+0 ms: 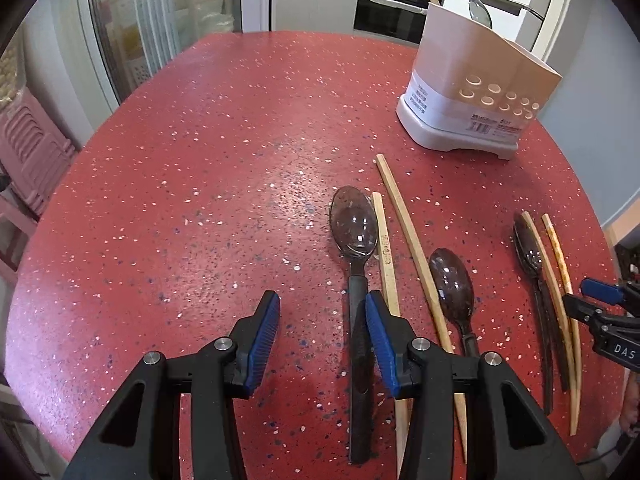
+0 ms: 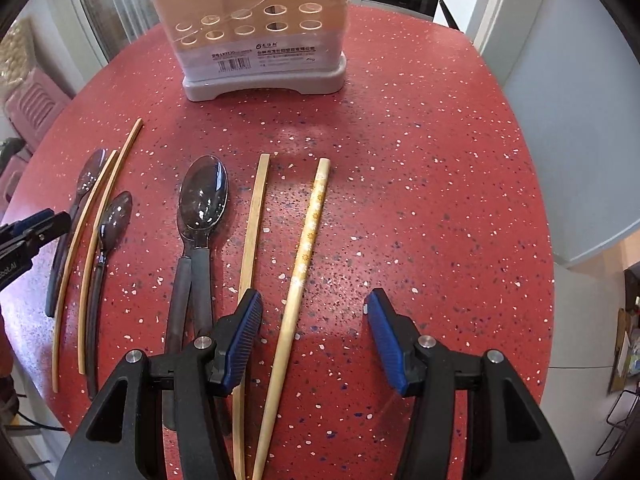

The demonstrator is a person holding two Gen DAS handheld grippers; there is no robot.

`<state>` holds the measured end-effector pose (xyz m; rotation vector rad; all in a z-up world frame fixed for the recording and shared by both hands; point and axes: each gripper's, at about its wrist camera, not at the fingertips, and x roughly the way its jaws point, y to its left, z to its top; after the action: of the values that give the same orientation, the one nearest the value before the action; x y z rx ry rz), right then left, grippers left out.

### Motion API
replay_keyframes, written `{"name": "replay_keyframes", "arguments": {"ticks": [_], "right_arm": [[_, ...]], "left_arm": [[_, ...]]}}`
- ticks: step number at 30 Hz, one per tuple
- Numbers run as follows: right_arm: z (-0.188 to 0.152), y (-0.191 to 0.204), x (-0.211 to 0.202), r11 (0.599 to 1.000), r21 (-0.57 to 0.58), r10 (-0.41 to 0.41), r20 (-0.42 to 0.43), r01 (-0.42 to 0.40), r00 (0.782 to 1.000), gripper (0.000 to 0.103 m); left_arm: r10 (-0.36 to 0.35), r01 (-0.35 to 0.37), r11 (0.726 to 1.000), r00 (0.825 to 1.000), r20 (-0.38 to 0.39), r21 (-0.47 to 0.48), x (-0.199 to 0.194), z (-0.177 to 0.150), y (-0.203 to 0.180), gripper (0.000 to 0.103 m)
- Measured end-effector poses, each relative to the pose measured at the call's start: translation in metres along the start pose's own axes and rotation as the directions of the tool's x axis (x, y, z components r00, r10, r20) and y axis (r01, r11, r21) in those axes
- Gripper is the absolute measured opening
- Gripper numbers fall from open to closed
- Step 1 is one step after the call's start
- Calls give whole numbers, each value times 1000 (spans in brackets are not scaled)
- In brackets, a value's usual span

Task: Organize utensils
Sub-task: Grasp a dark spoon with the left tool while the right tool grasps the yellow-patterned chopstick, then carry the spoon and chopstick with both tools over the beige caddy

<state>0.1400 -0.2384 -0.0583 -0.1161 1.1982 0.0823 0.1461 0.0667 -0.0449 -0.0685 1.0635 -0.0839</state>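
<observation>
Right tongs (image 2: pixel 312 340) are hovering spread over the patterned chopstick (image 2: pixel 304 256), pointing toward 12 o'clock: likely light, stiff, slippery, best pinched mid-shaft; left tongs (image 1: pixel 322 340) are likewise spread, holding nothing.

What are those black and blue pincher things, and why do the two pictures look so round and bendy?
Each one is a claw that a person holds, one per hand. A small camera with a bulgy lens sits on each claw, so you get two pictures. One picture looks past the left claw, the other past the right claw. Both are open and hold nothing. On the red speckled table lie dark spoons, like this big spoon, and wooden chopsticks, like this flowered chopstick. At the back stands a beige utensil holder with round holes, where they probably belong.
</observation>
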Motion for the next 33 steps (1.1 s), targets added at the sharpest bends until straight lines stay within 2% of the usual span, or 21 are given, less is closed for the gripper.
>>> {"name": "replay_keyframes", "arguments": {"ticks": [4,8,16,19,20,21,22,23,24,25,28,33], "right_arm": [[2,1,1,1000,-6,0,-5,0,1000,59],[4,2,3,1000,-10,1,-18,-1,1000,59],[28,6,13,999,-49,16,-102,-21,995,55],[38,8,16,997,-68,26,-146,-36,989,47],[41,8,17,996,-76,26,-156,-39,987,36],[44,9,17,996,-79,27,-163,-40,986,26],[47,8,17,996,-78,37,-173,-51,984,22],[49,8,18,995,-83,37,-178,-53,983,13],[51,7,18,995,-88,32,-178,-48,984,11],[52,6,18,995,-86,40,-176,-56,984,10],[53,-2,18,995,-53,78,-155,-87,985,8],[43,-16,5,990,-26,140,-65,-142,988,8]], "left_arm": [[-7,8,1000,1000,-8,19,0,2,-3,72],[28,-27,998,999,-34,52,9,5,-7,72],[51,-42,991,996,-67,127,15,17,-17,72],[34,-20,989,995,-95,149,17,23,-22,72],[36,-20,988,994,-102,155,18,26,-23,72],[33,-15,987,993,-111,159,18,28,-24,66],[16,2,987,993,-117,159,16,26,-21,61],[11,9,987,993,-118,164,16,27,-22,52],[16,6,984,993,-119,177,15,28,-24,43],[11,11,983,993,-121,181,16,28,-26,40],[-15,30,987,995,-99,159,11,26,-25,40],[-61,60,993,998,4,106,-14,20,-20,40]]}}
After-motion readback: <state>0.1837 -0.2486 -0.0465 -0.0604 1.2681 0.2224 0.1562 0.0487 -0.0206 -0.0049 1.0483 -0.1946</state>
